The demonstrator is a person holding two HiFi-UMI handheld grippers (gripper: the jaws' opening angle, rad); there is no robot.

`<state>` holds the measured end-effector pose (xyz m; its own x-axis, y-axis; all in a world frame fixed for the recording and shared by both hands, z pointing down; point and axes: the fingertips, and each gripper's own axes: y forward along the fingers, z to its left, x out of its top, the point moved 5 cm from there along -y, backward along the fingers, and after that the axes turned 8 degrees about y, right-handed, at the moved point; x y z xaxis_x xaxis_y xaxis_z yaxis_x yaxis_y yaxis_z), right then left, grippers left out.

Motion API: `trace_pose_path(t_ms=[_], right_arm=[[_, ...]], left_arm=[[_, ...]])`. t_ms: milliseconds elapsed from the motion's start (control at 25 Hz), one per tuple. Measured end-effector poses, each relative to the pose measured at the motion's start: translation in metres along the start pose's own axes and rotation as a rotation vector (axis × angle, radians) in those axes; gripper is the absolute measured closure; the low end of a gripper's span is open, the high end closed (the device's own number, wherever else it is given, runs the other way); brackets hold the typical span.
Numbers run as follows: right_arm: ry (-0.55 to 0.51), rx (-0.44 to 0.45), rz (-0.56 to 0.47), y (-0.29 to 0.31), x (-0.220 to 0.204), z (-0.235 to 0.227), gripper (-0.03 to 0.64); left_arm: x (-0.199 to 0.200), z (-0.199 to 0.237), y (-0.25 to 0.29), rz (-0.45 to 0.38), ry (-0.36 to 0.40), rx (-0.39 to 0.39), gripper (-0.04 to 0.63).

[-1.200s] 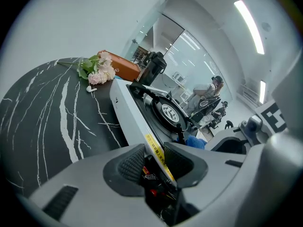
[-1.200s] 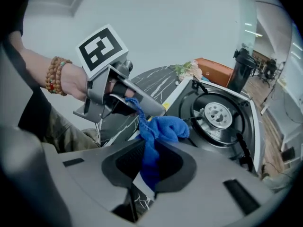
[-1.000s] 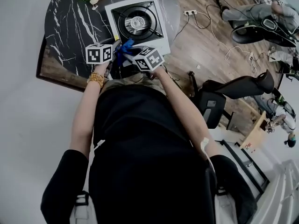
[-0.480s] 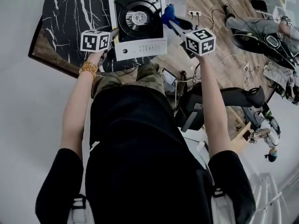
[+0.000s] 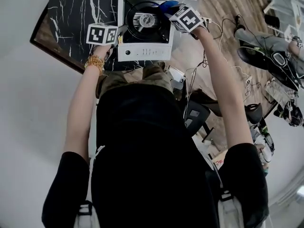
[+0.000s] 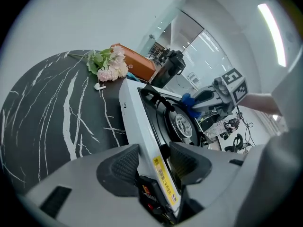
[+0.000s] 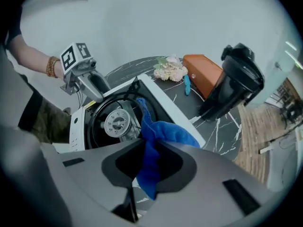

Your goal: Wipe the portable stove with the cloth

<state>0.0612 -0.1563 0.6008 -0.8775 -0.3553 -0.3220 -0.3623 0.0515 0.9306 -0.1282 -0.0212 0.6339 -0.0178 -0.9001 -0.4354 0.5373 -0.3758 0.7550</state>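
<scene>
Status: right gripper (image 7: 151,162) is clenched on the blue cloth (image 7: 163,131). A wad bulges past the jaws and a tail hangs below them. It sits over the right side of the portable stove (image 5: 142,52), just beside the burner (image 7: 117,122), and from here I can't confirm the cloth touches metal.

Left gripper (image 6: 156,160) straddles the stove's left rim near the front corner. Its jaws are opening with the rim between them. The pads sit close on both sides but don't look to be pressing, so I'd call it released.

The stove is on the black marble table (image 5: 80,13), its front panel facing me.

As I read it, wiping hasn't really begun. Plan:
- close left on the rim first, or the stove may slide
- lower right until the wad flattens on the top plate
- wipe with the wad, not the jaw tips
- go around the pan supports, since the tail could snag there
- short overlapping strokes, working towards the black jug (image 7: 236,84) side
</scene>
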Motion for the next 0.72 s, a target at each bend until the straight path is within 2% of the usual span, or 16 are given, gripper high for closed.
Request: trace_pose_path(t_ms=[160,240,400,600,720], right_arm=[[-0.096,0.027,0.091,0.006,-0.004,0.021,0.569],[-0.104,0.019,0.099,0.006,-0.006,0.027,0.569],[-0.015,0.042,0.088,0.001,-0.022,0.032,0.569],[0.036,0.152,0.095,0.001,-0.055,0.067,0.571],[0.087,0.188,0.063,0.001,-0.065,0.077,0.575]], left_arm=[[0.006,0.003,0.006,0.001,-0.034,0.017,0.367],[0.008,0.004,0.008,-0.001,-0.045,0.034,0.356],[0.009,0.004,0.011,-0.024,-0.063,0.039,0.360],[0.010,0.004,0.015,-0.034,-0.096,0.047,0.371],[0.011,0.004,0.017,-0.040,-0.112,0.040,0.373]])
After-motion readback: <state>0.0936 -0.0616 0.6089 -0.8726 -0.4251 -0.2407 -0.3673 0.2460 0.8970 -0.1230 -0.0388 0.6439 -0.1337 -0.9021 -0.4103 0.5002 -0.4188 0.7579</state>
